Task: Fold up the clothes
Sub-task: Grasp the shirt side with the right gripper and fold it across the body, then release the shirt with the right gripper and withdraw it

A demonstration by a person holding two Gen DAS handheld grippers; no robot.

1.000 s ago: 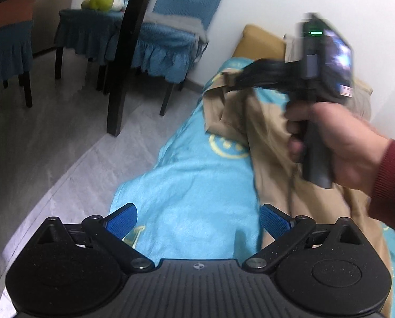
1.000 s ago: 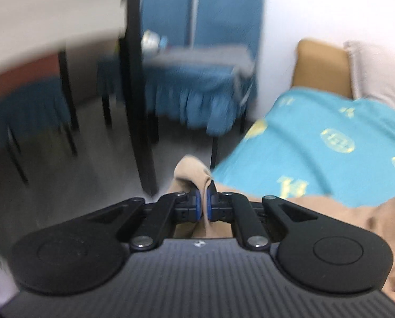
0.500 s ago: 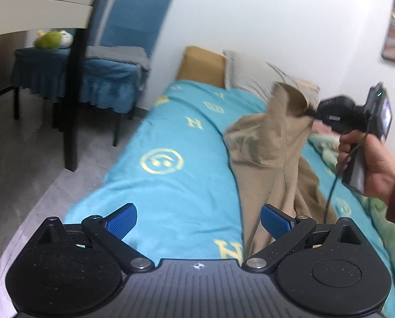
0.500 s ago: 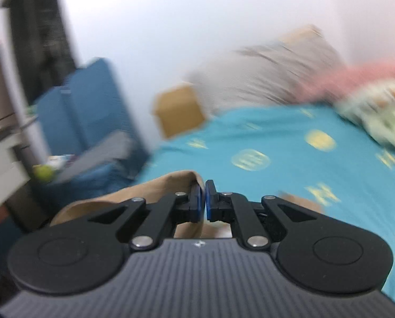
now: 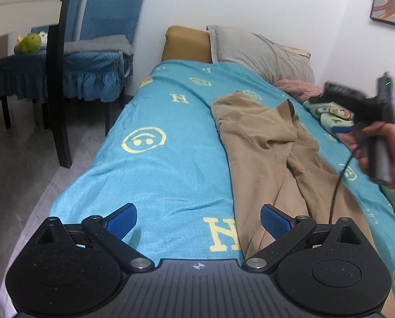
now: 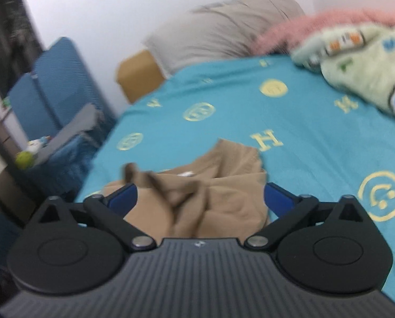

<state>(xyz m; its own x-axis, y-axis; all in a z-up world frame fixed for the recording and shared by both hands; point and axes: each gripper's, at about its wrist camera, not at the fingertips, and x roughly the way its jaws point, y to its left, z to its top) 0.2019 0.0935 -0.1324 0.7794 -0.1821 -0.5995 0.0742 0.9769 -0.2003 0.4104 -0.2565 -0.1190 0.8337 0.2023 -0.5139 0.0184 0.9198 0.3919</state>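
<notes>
Tan trousers (image 5: 271,153) lie lengthwise on the turquoise bed cover (image 5: 160,164), crumpled near the far end; they also show in the right wrist view (image 6: 205,196). My left gripper (image 5: 198,220) is open and empty, low over the near end of the bed, with the trousers beside its right finger. My right gripper (image 6: 200,198) is open just above the trousers' bunched end. In the left wrist view it is held in a hand (image 5: 367,124) at the right, blurred.
A grey pillow (image 5: 261,53) and a tan cushion (image 5: 187,45) lie at the bed's head. A pink blanket (image 6: 324,23) and a green patterned blanket (image 6: 361,63) lie along the far side. Blue chairs (image 5: 96,53) and a dark table leg (image 5: 57,79) stand left of the bed.
My right gripper opened and let go of the trousers, which dropped onto the bed. It drew back to the right. The left gripper stayed open.
</notes>
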